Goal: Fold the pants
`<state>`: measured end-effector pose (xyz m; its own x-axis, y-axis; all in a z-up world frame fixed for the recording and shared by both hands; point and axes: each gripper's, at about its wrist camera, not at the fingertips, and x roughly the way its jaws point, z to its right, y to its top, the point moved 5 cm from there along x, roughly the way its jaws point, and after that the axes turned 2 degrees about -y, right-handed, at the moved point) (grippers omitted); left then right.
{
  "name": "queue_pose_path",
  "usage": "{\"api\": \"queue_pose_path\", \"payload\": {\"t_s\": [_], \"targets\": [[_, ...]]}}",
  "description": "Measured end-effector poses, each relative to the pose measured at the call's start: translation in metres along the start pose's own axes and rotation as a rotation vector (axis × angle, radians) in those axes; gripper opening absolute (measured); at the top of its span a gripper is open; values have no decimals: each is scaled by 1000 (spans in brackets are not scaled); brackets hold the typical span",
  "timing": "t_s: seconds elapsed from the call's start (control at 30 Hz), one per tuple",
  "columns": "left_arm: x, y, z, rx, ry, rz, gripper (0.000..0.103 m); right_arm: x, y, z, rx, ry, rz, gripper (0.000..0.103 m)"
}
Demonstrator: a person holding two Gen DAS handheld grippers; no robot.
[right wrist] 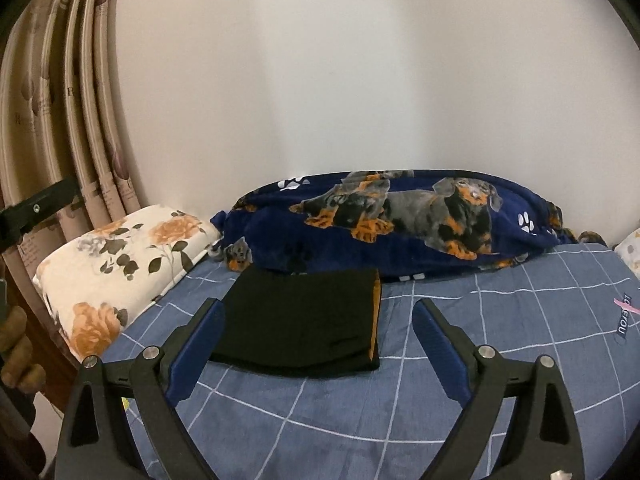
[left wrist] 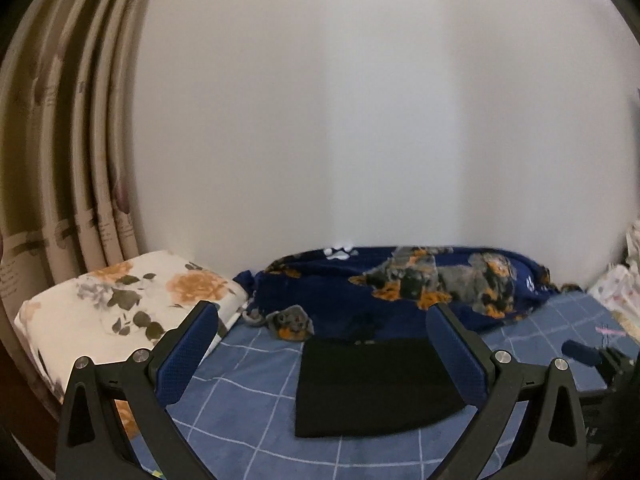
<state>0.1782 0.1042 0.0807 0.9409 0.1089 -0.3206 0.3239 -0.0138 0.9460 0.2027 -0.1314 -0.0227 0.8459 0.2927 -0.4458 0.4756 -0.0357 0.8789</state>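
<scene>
The black pants [right wrist: 304, 320] lie folded, soft and limp, on the blue checked sheet [right wrist: 480, 360]. Both the left gripper [left wrist: 322, 320] and right gripper [right wrist: 316, 316] hang spread apart, empty. Any further grip likely suits the near edge.

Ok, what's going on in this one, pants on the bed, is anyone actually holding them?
No. The black pants lie folded into a compact rectangle on the blue checked bedsheet, in front of the dog-print blanket and beside the floral pillow. Both handheld tongs, left and right, are open, raised above the bed and gripping nothing. The fold looks done.
</scene>
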Motion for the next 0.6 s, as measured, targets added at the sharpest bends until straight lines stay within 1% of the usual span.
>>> {"api": "queue_pose_path", "payload": {"t_s": [0.13, 0.2, 0.3, 0.33, 0.4, 0.43, 0.53, 0.6], "targets": [[-3, -6, 7, 8, -37, -29, 103, -7, -2, -5, -16, 6, 2, 94], [-4, -10, 11, 15, -39, -47, 103, -9, -3, -8, -25, 10, -1, 94], [-3, -19, 17, 22, -64, -84, 103, -11, -6, -12, -35, 16, -8, 94], [-3, -22, 18, 16, -59, -95, 103, -12, -7, -14, -39, 14, -10, 94], [-4, -27, 19, 7, -53, -93, 103, -13, -9, -16, -45, 13, -14, 94], [-6, -29, 19, 8, -39, -87, 103, -14, -10, -17, -46, 14, -17, 94], [-12, -32, 19, 9, -27, -60, 103, -18, -12, -21, -52, 14, -15, 94], [-14, -32, 18, 6, -31, -58, 103, -20, -13, -23, -56, 15, -15, 94]]}}
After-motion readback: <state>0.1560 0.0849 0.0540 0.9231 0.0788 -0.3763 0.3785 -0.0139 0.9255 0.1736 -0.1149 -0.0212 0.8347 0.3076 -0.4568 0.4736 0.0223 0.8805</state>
